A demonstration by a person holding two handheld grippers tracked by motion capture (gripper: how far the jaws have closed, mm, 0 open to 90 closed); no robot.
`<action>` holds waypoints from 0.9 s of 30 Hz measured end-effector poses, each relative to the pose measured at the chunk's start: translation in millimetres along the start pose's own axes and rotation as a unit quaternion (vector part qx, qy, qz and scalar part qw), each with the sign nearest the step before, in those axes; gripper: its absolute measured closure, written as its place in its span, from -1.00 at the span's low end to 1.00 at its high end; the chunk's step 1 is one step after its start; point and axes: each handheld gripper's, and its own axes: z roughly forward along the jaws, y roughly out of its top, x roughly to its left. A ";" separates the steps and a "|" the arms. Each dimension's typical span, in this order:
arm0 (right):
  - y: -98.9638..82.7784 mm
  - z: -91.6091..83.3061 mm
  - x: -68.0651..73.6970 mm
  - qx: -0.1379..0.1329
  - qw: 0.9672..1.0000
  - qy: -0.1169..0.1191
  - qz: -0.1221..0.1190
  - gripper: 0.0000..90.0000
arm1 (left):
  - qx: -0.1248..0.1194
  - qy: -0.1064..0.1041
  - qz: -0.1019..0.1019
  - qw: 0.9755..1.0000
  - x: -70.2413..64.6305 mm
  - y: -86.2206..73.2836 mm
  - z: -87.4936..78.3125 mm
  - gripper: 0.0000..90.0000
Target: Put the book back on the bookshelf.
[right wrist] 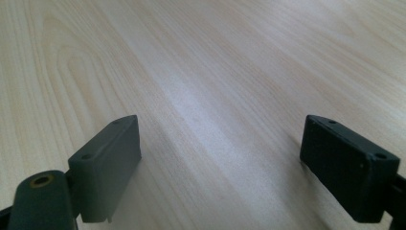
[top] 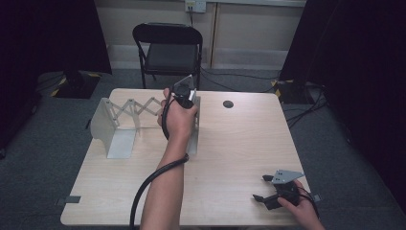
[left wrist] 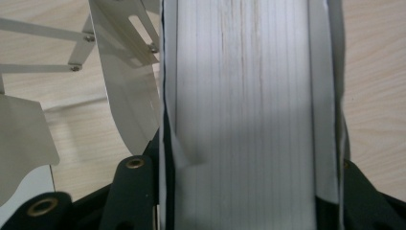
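A thick white book (left wrist: pixel 244 96) stands on edge with its pages toward the camera in the left gripper view. My left gripper (left wrist: pixel 244 191) is shut on it, one black jaw against each cover. From above, that gripper (top: pixel 184 103) points down at the right end of an expandable metal book rack (top: pixel 115 124), and the hand hides most of the book. The rack's curved end plate (left wrist: pixel 129 96) and scissor lattice (top: pixel 139 108) lie just left of the book. My right gripper (top: pixel 261 188) rests open near the table's front right corner, with only bare wood between its jaws (right wrist: pixel 220 158).
The light wooden table (top: pixel 230 153) has a round cable hole (top: pixel 228 104) at the back right. A black folding chair (top: pixel 167 48) stands behind the table. Cables run across the grey floor beyond it.
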 end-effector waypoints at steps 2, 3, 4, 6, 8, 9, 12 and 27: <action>-0.1 0.2 0.1 -0.001 1.000 0.000 0.000 -0.70 | -0.005 0.000 0.000 1.000 -0.2 -0.6 0.1 0.15; -0.1 0.1 0.1 -0.001 1.000 0.000 0.000 -0.70 | -0.004 0.000 0.001 1.000 -0.1 -0.7 0.0 0.15; -0.1 0.0 0.1 0.000 1.000 0.000 0.000 -0.70 | -0.005 -0.001 0.002 1.000 0.3 -0.8 0.1 0.15; -0.1 0.0 0.0 0.000 1.000 0.000 -0.001 -0.70 | -0.001 -0.003 0.000 1.000 0.5 -0.4 0.0 0.14; -0.2 -0.1 0.2 0.000 1.000 -0.001 0.000 -0.70 | 0.001 -0.005 -0.004 1.000 0.9 -0.2 0.2 0.13; -0.1 -0.1 0.4 0.000 1.000 -0.001 0.001 -0.70 | 0.001 -0.006 -0.005 1.000 0.9 -0.3 0.2 0.13; -0.2 -0.2 0.5 0.000 1.000 -0.001 0.001 -0.70 | 0.000 -0.008 -0.007 1.000 1.8 -0.2 0.4 0.11; -0.4 -0.3 0.6 0.000 1.000 -0.001 0.002 -0.70 | 0.011 -0.033 -0.014 0.999 9.9 -4.9 -3.6 -0.10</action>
